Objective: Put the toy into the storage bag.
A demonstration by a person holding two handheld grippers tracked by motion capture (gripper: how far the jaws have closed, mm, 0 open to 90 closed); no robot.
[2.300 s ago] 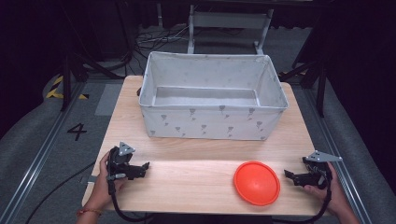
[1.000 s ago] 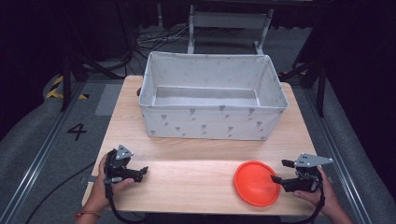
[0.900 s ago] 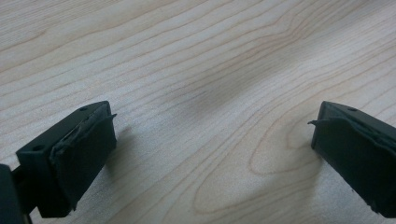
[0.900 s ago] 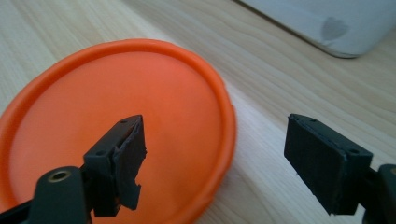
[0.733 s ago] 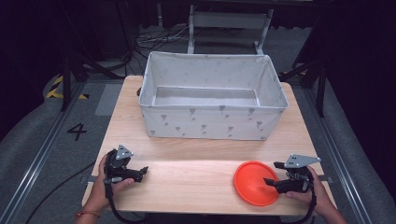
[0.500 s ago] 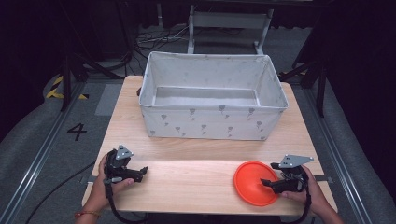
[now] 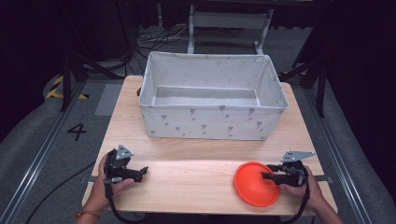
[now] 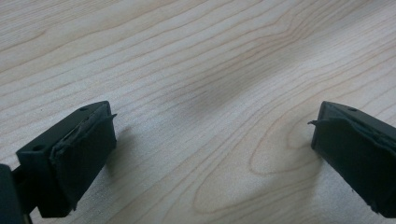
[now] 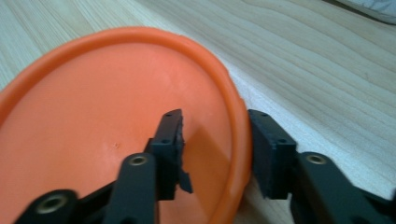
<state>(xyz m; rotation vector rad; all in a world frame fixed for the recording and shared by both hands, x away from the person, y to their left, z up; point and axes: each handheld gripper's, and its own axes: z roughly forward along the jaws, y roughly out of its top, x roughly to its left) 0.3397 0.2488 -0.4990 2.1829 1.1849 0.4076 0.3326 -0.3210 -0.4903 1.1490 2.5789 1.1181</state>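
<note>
At the table's near right edge, right gripper (image 9: 212, 154) straddles the orange plate (image 9: 93, 140) rim, jaws narrow, one inside, one outside, not clearly clamped. Thin rim bite could slip. Left gripper (image 8: 210, 154) gapes wide over bare table (image 7: 196, 182); fabric bin (image 7: 212, 100) behind.

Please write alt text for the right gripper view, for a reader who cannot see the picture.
The right gripper straddles the rim of an orange plate, one black jaw inside the plate and the other outside, with the rim between them. The plate lies on a light wooden table.
</note>
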